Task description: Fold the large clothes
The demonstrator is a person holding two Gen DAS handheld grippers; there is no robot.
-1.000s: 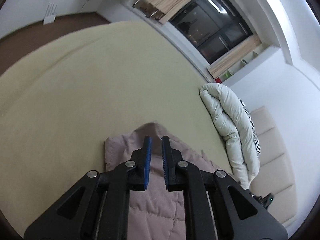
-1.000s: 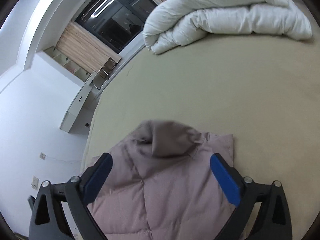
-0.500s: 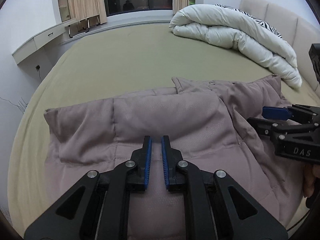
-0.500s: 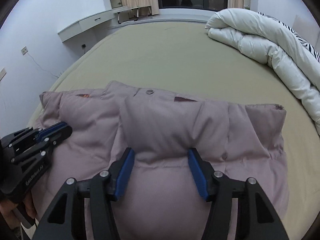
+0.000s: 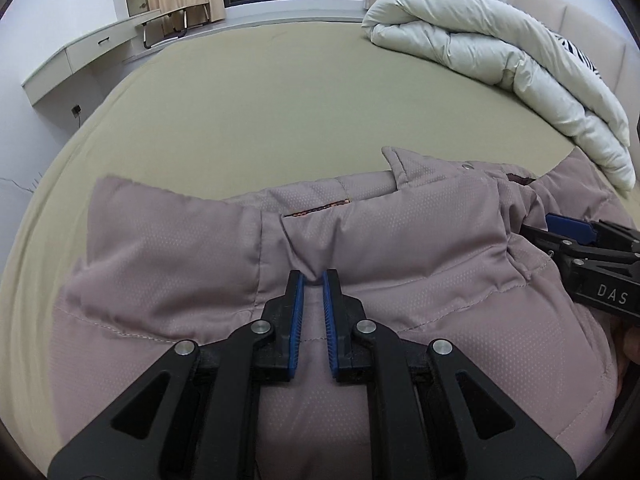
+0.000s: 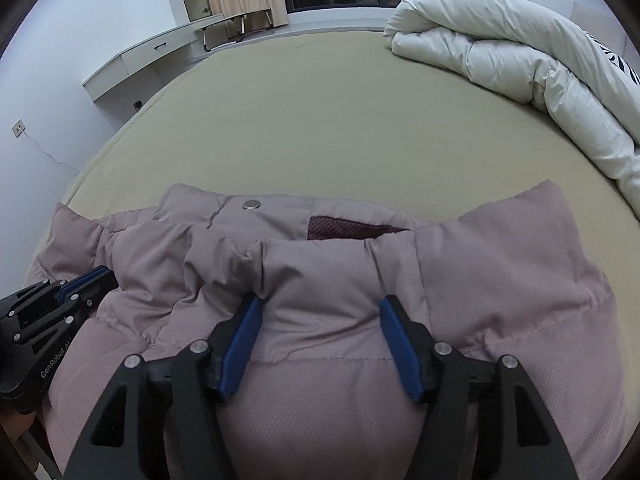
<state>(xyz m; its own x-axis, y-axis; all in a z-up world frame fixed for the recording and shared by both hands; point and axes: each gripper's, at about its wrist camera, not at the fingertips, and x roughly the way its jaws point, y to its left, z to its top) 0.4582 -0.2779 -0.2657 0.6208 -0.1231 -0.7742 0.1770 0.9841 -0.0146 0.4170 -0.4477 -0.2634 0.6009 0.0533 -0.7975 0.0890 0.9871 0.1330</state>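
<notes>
On near edge of bed (image 6: 320, 128), folded mauve puffer jacket (image 5: 360, 248) lies flat. Left gripper (image 5: 313, 280) pinches a fabric ridge, prob. to anchor the fold; right gripper (image 6: 318, 308), jaws wide apart, straddles a padded fold w/o clamping, likely ready to grab.

Black hand-held gripper (image 5: 313, 280) — blue pads (image 5: 296, 312)

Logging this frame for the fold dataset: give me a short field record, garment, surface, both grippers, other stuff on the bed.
garment: mauve puffer jacket, bunched near the bed's edge
surface: olive bed sheet
left gripper: nearly closed, a small fold of jacket fabric between the tips
right gripper: open, jaws straddling a raised ridge of the jacket
snap button: visible on the jacket's far edge
other: folded white duvet at the far right of the bed
</notes>
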